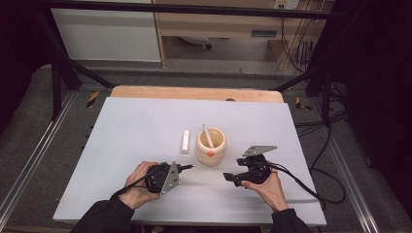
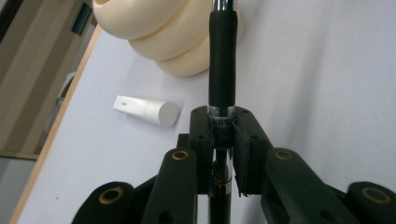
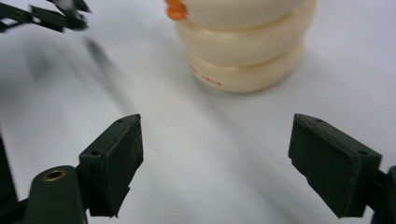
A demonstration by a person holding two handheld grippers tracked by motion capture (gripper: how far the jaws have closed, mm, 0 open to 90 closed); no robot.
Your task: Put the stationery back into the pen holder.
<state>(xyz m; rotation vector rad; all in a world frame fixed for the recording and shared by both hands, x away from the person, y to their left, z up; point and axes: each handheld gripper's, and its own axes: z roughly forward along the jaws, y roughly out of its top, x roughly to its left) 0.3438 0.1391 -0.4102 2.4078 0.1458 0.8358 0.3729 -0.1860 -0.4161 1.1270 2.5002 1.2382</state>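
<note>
My left gripper (image 2: 223,135) clamps the pen (image 2: 222,60) mid-barrel; it's light, stiff, slippery. My right gripper (image 3: 215,163) gapes wide, empty.

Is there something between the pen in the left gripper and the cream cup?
Nothing visible stands between them. The left gripper is shut on the black pen, whose tip points at the cream cup across bare table. The white tube lies off to one side, clear of that line.
</note>
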